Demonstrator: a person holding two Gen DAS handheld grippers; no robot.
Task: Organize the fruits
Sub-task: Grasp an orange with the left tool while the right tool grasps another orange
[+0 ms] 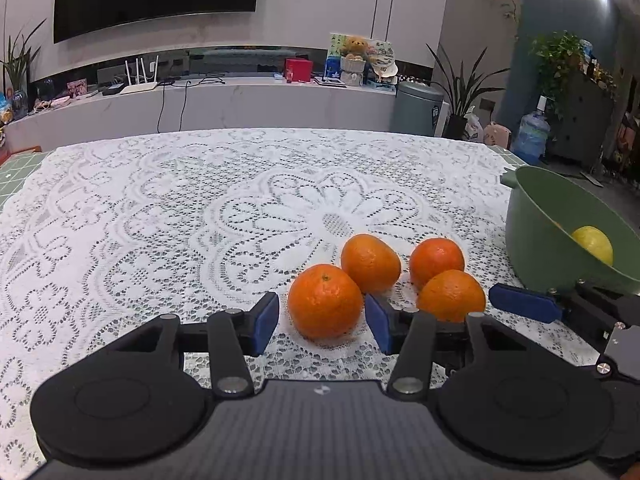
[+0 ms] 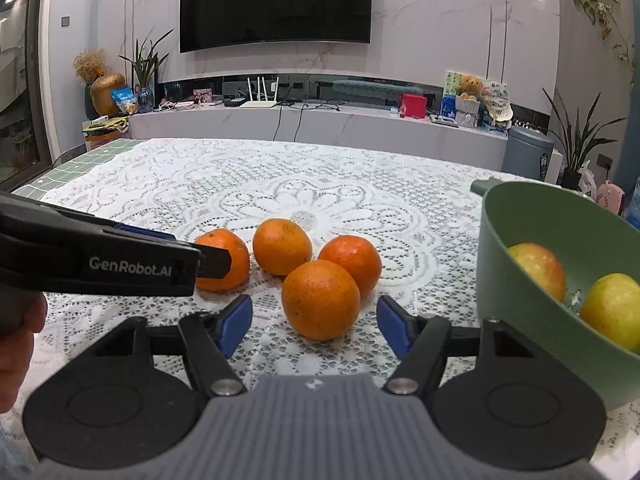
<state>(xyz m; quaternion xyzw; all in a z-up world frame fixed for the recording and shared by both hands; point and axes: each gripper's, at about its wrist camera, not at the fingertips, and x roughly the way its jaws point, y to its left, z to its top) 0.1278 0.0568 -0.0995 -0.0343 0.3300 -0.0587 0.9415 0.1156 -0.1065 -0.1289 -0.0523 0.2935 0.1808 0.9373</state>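
Several oranges lie close together on the white lace tablecloth (image 1: 160, 208). My left gripper (image 1: 322, 322) is open, its blue pads on either side of the nearest left orange (image 1: 325, 296), with small gaps to the peel. My right gripper (image 2: 316, 326) is open around the front right orange (image 2: 320, 298), and the pads stand clear of it. Seen from the right wrist, a left finger (image 2: 212, 258) crosses in front of the leftmost orange (image 2: 236, 268). A right finger (image 1: 524, 302) shows in the left wrist view beside the front right orange (image 1: 452, 294).
A green bowl (image 1: 532, 248) (image 2: 504, 264) stands at the right of the table, close to the right gripper. It holds a yellow fruit (image 2: 614, 308) and a reddish-yellow one (image 2: 538, 266). A person's hand (image 2: 16, 336) holds the left gripper.
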